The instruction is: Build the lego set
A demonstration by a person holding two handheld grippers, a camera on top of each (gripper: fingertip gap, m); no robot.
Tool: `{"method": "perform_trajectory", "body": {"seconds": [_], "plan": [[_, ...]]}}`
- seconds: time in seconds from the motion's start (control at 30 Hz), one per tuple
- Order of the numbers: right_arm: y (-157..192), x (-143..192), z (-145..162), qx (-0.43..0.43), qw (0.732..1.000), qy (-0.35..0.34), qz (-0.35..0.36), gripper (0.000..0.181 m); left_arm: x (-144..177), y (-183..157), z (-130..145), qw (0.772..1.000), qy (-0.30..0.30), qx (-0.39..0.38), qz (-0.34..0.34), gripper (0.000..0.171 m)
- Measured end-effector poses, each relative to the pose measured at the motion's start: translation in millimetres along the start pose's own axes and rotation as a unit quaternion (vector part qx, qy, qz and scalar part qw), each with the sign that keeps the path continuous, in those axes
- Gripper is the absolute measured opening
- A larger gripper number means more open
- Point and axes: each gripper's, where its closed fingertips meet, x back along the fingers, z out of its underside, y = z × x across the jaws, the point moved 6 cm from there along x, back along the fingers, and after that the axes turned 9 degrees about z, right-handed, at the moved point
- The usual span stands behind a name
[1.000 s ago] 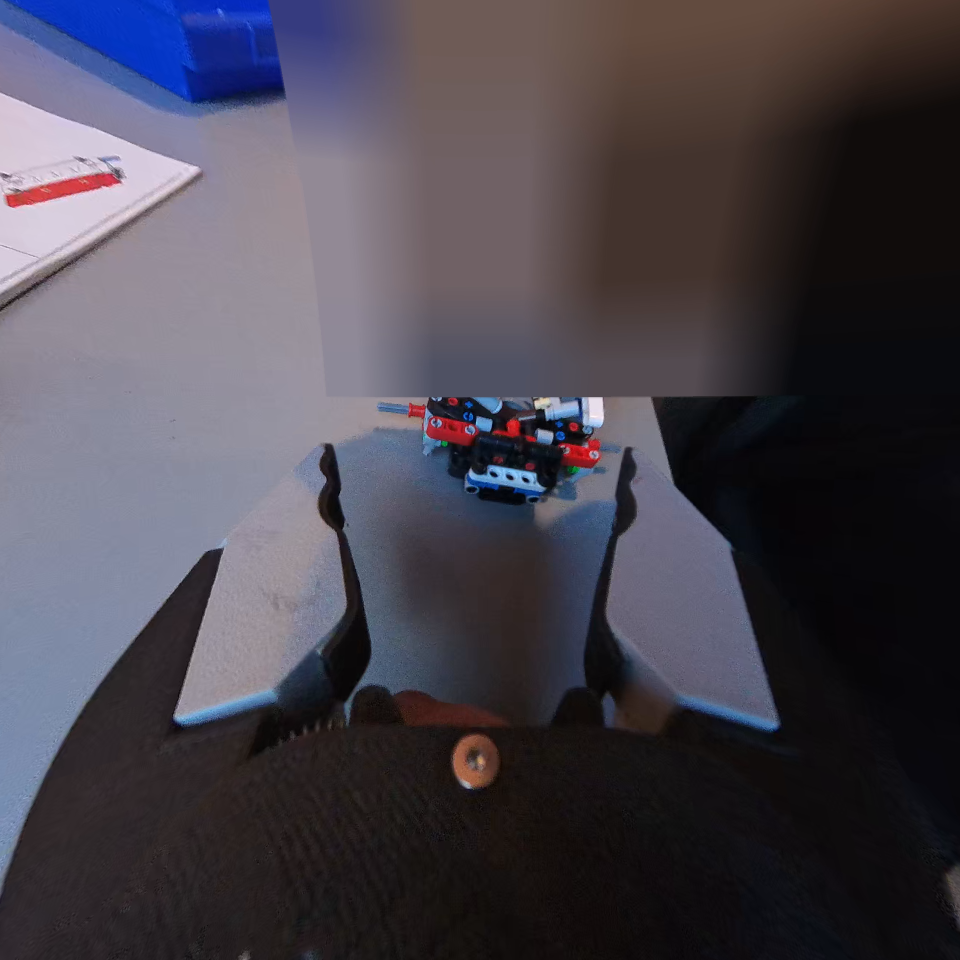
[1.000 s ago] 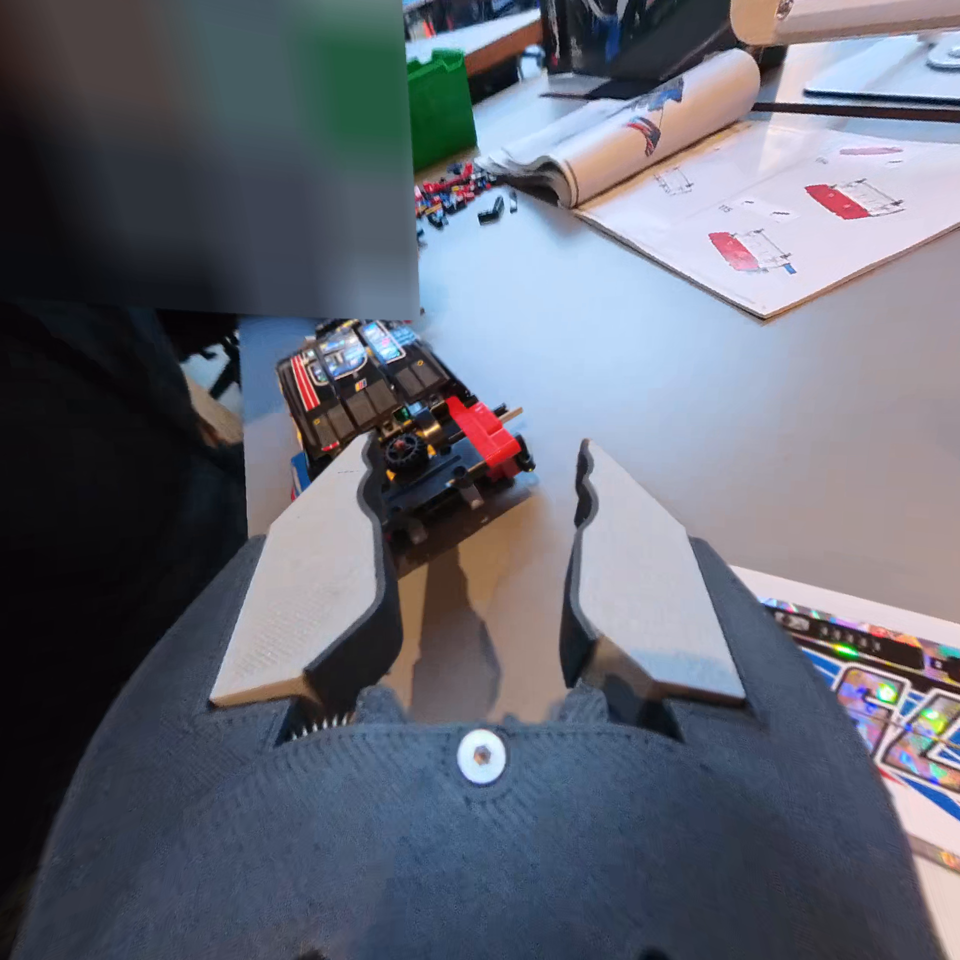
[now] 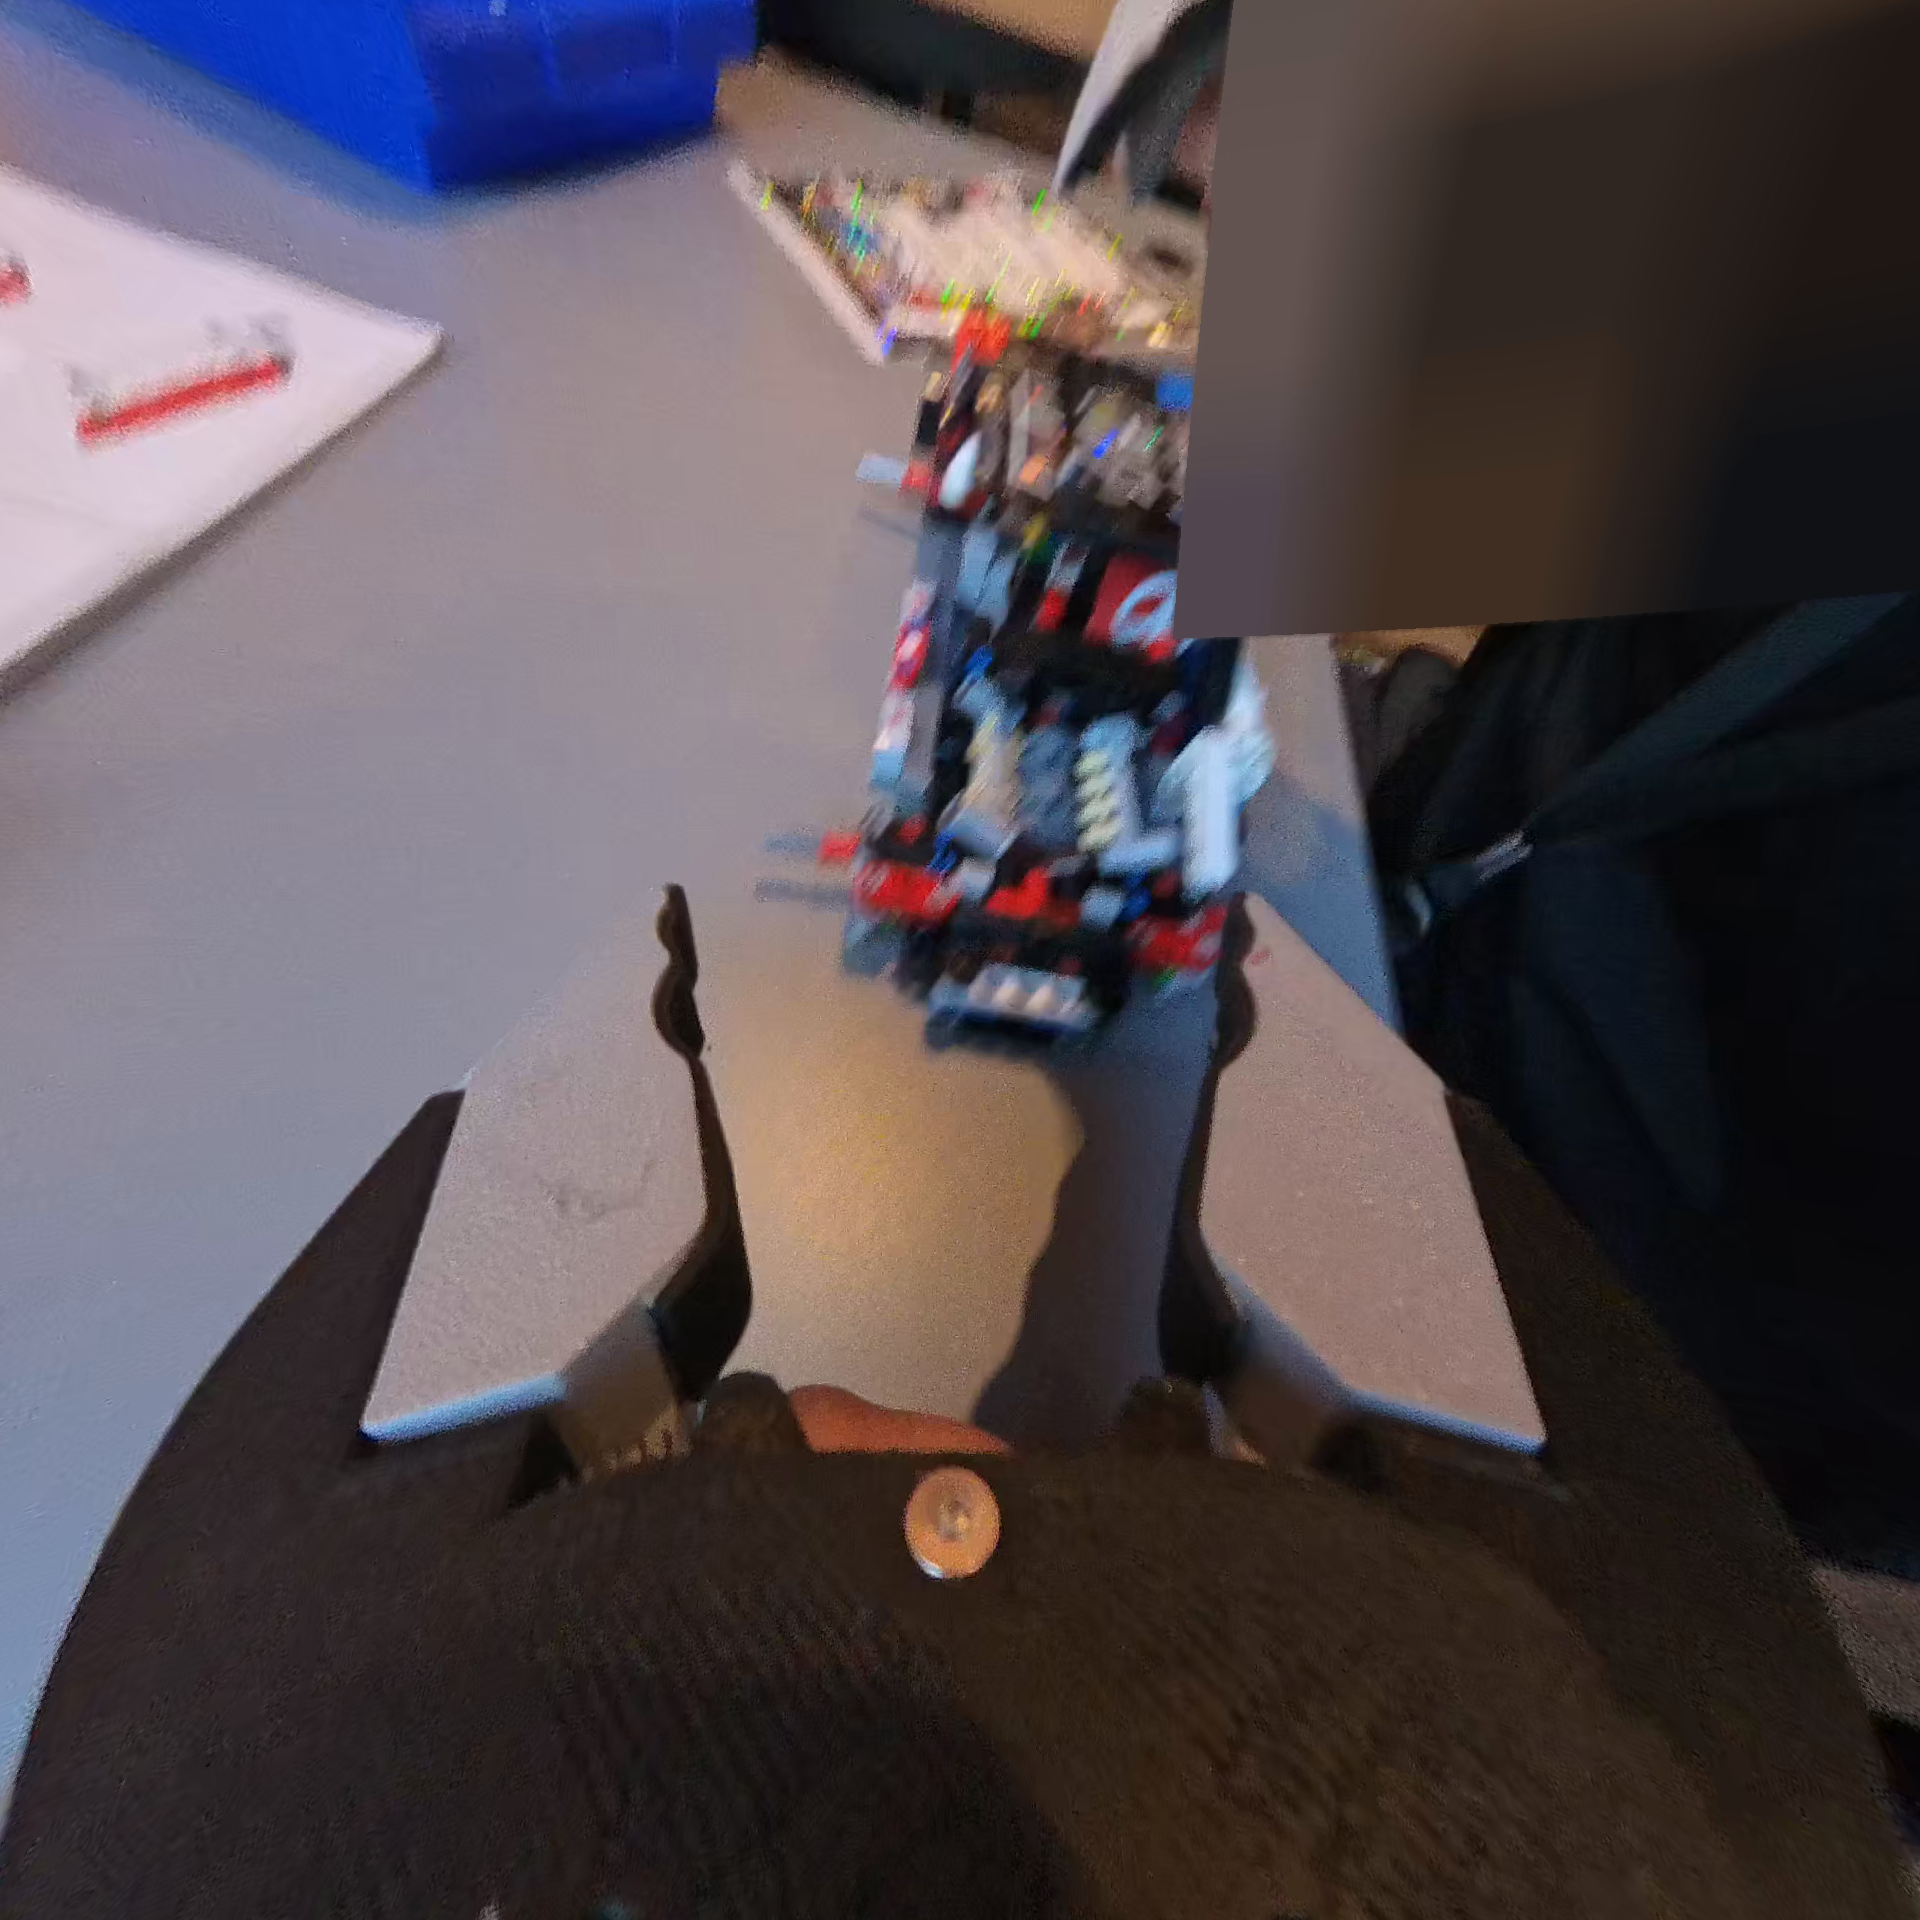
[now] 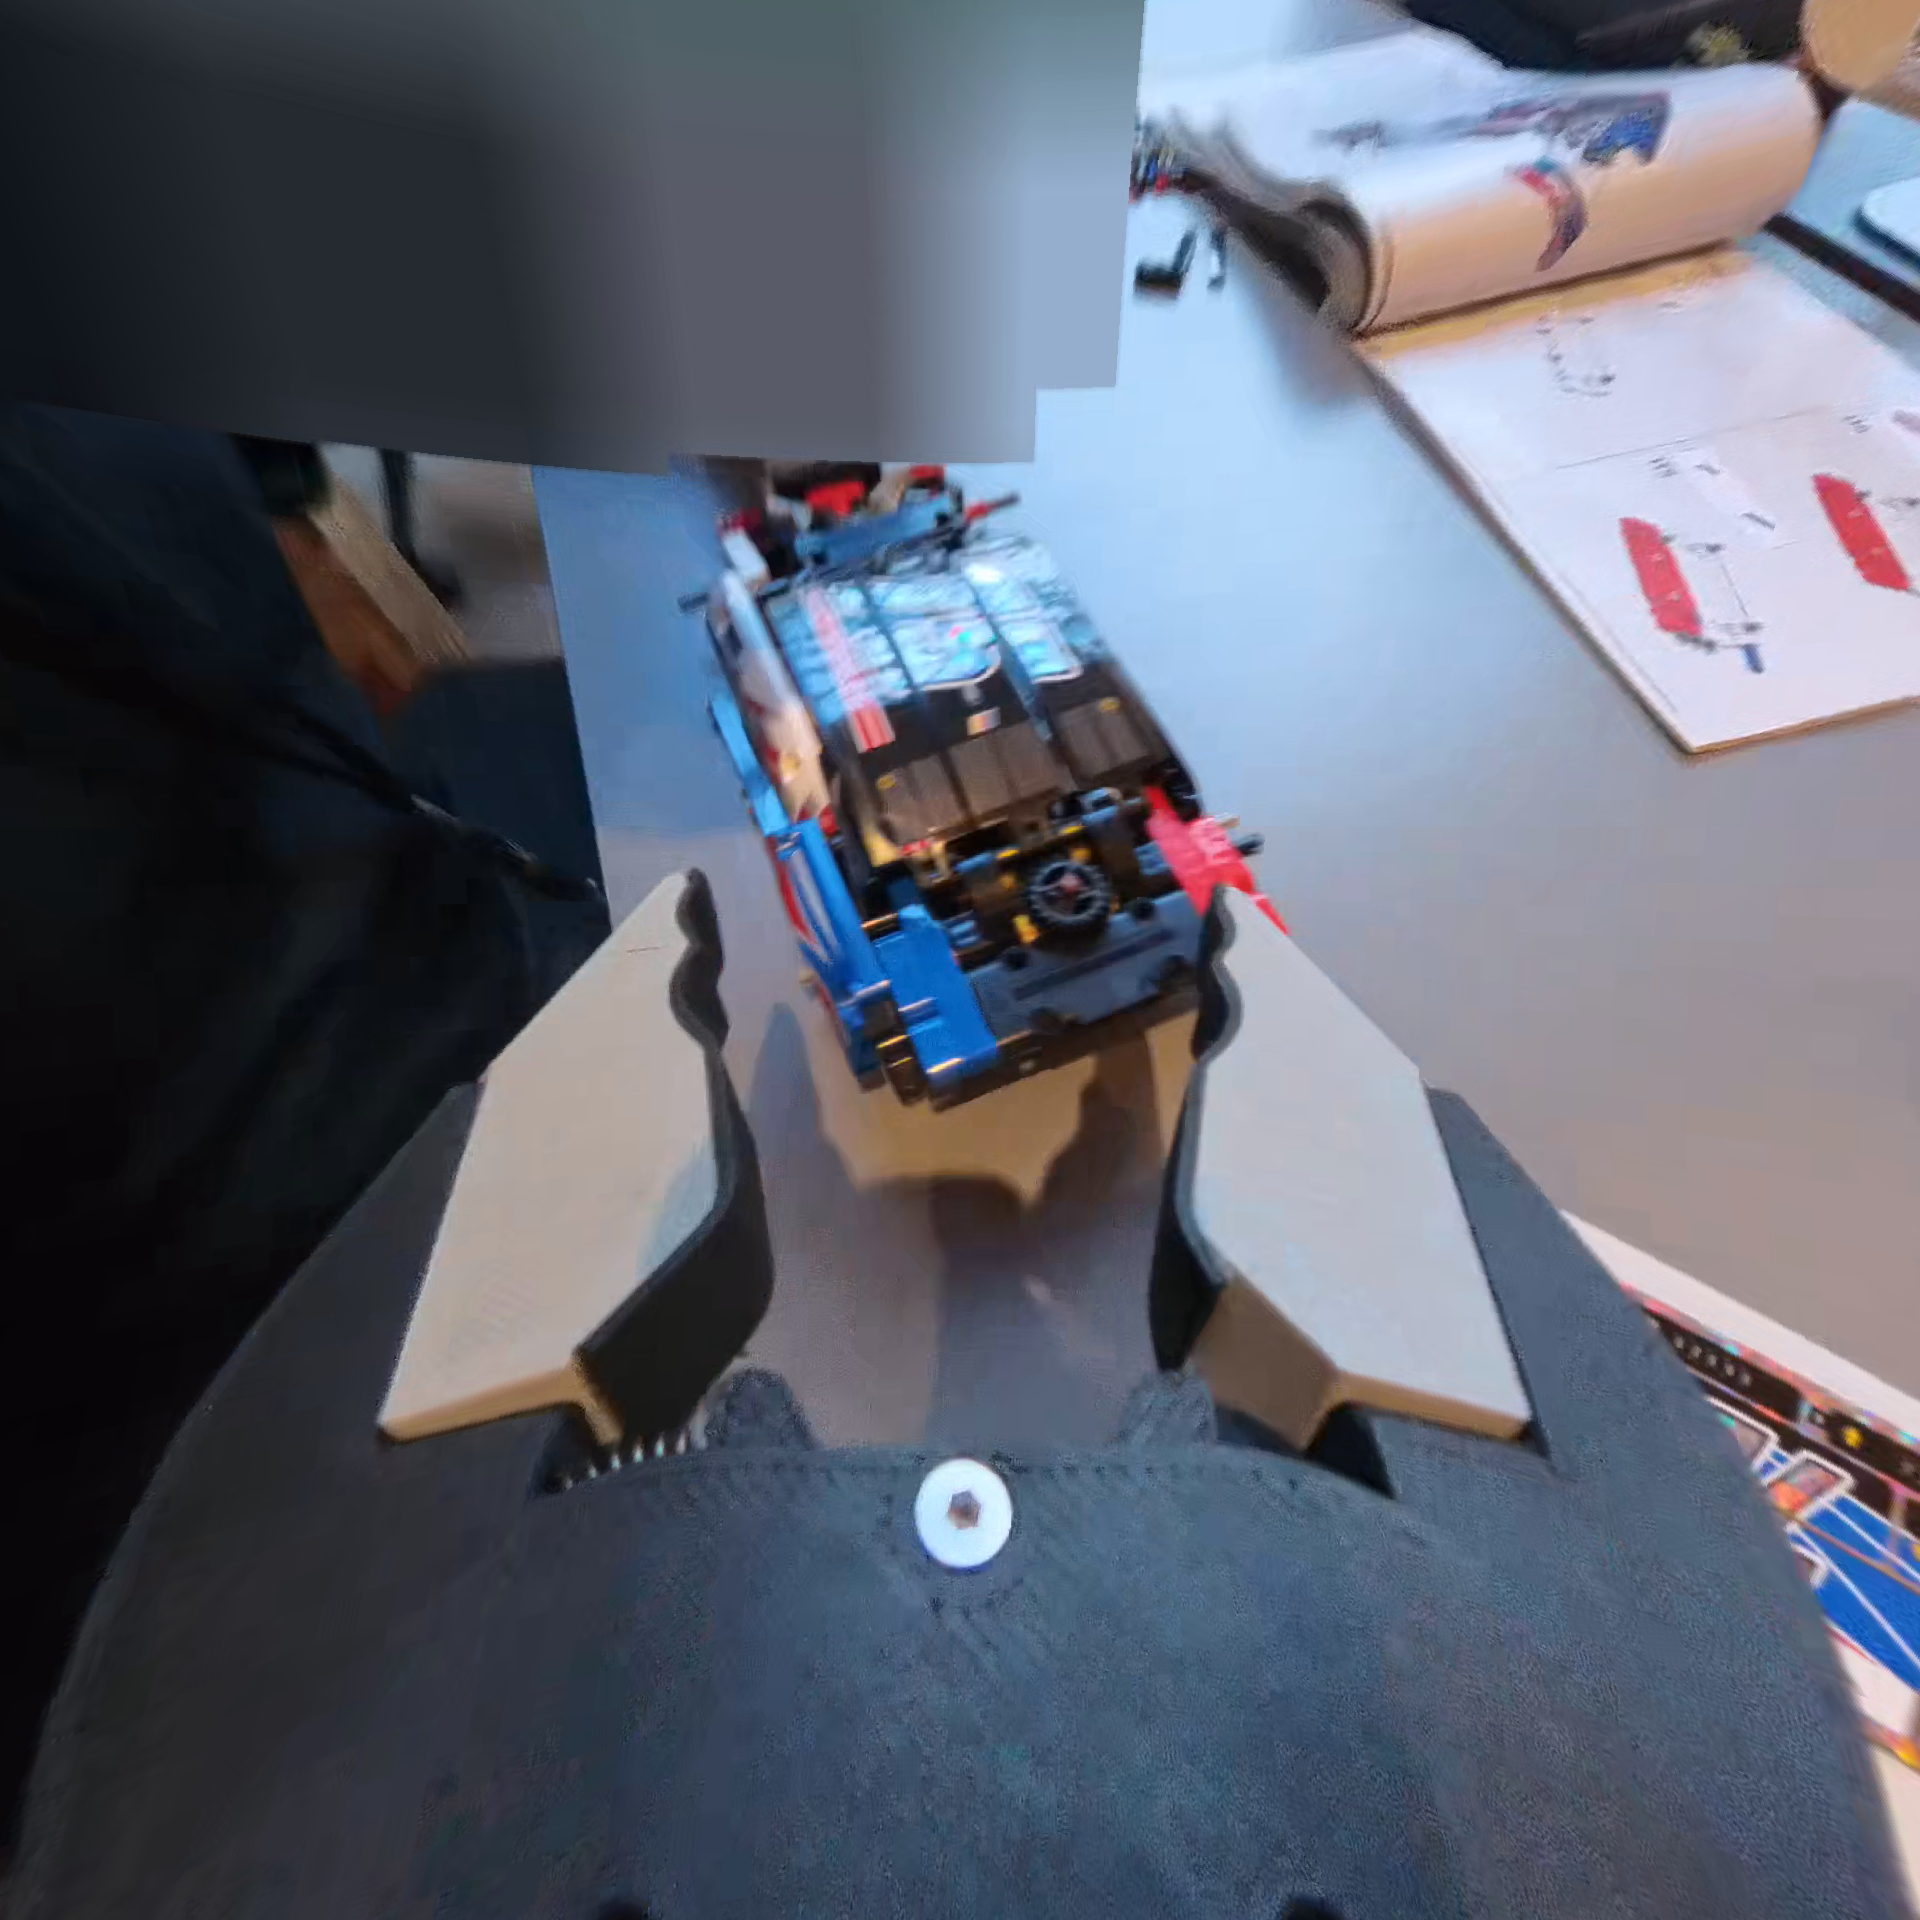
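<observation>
Only the right wrist view shows the lego car's point(image 4: 966, 821) blue side.

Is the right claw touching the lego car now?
Cannot tell. In the right wrist view the open right claw frames the lego car; one fingertip overlaps its red side.

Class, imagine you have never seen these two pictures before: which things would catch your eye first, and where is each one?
First comes the half-built toy car, black, blue and red, lying on the grey table just ahead of the right gripper, whose pale fingers are spread wide. Beyond it to the right lies an open instruction booklet. In the left wrist view, a bright blue bin stands at the table's far side.
</observation>
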Motion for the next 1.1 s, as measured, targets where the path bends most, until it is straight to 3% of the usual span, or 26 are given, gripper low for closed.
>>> {"method": "perform_trajectory", "body": {"seconds": [0.07,0.17,0.23,0.37,0.47,0.57,0.67,0.87,1.1], "plan": [[21,-8,0,0.048,0.998,0.031,0.035,0.092,-16,-22,-26,1.000,-0.014,-0.009,-0.005,0.103],[35,-22,3,0.115,0.986,0.075,0.097,0.101,-47,-34,-54,0.997,0.039,-0.028,-0.068,0.115],[39,-29,1,0.150,0.979,0.088,0.109,0.103,-71,-40,-69,0.994,0.068,-0.039,-0.071,0.116],[40,-41,-10,0.176,0.975,0.096,0.096,0.101,-113,-36,-68,0.980,0.167,-0.062,-0.087,0.118],[32,-52,-3,0.199,0.964,0.147,0.101,0.105,-132,-35,-57,0.973,0.213,-0.056,-0.071,0.113],[33,-60,2,0.199,0.962,0.158,0.098,0.092,-139,-30,-47,0.961,0.252,-0.065,-0.094,0.114],[28,-63,1,0.192,0.963,0.162,0.095,0.094,-141,-28,-43,0.958,0.259,-0.068,-0.102,0.115],[22,-67,-1,0.199,0.963,0.161,0.084,0.093,-136,-22,-45,0.968,0.227,-0.046,-0.092,0.096],[18,-74,-4,0.193,0.967,0.143,0.087,0.093,-131,-16,-44,0.968,0.229,-0.046,-0.094,0.106]]}}
